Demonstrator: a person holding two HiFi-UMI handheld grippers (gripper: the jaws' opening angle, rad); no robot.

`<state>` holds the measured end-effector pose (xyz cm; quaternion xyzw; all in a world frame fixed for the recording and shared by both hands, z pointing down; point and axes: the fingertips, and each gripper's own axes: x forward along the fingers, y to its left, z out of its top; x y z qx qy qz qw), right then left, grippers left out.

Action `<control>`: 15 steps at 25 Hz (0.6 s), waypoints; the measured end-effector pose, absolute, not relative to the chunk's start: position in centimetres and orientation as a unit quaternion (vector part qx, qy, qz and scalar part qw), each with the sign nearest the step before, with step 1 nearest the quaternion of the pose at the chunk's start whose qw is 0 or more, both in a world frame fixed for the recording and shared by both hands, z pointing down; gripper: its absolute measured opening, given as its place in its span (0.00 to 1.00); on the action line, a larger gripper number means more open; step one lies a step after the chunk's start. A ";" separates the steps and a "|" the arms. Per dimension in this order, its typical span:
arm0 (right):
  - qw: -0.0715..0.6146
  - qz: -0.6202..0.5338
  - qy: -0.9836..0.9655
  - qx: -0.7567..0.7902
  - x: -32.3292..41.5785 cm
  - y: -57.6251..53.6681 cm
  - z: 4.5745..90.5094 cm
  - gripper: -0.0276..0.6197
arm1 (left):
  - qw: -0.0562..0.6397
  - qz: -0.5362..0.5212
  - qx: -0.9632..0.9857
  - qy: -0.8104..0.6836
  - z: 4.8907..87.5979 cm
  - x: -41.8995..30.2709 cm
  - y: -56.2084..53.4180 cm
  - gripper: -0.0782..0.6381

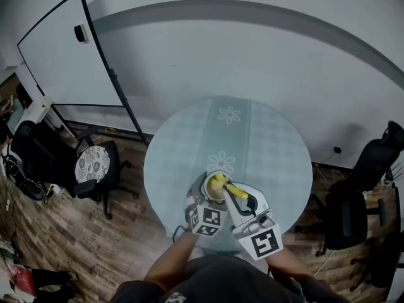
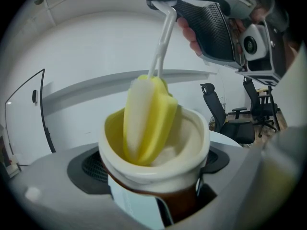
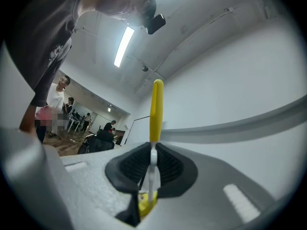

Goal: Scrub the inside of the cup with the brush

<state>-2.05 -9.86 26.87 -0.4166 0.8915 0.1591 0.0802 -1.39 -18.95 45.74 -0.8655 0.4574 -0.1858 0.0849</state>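
A cup (image 1: 209, 192) with a white rim and brown body stands near the front edge of the round table (image 1: 271, 144). My left gripper (image 1: 207, 201) is shut on the cup (image 2: 192, 143), one jaw on either side of its body. A brush with a yellow and white sponge head (image 2: 148, 119) is sunk into the cup, leaning against its left inner wall. Its white stem rises to my right gripper (image 2: 165, 7), which is shut on it. In the right gripper view the jaws (image 3: 152, 169) pinch the stem, and the yellow handle end (image 3: 156, 109) points upward.
The table wears a pale green flowered cloth. A whiteboard (image 1: 69, 49) on a stand and a chair with a patterned cushion (image 1: 91, 164) stand to the left. Black office chairs (image 1: 353, 207) stand to the right. People (image 3: 53, 104) are far off in the room.
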 end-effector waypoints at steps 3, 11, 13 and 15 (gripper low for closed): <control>0.066 0.163 0.891 -0.418 -2.0 -9.5 27.2 0.10 | 0.086 -0.187 -0.864 0.459 45.7 -1.4 -18.9 0.87; 0.040 0.153 0.893 -0.422 -2.4 -8.8 27.8 0.10 | 0.088 -0.188 -0.861 0.465 45.8 -1.9 -19.0 0.87; 0.036 0.146 0.894 -0.423 -2.4 -8.8 27.8 0.10 | 0.087 -0.189 -0.860 0.467 45.9 -2.1 -19.1 0.87; 0.031 0.142 0.895 -0.422 -2.5 -8.8 27.8 0.10 | 0.085 -0.190 -0.858 0.469 46.0 -2.3 -19.2 0.87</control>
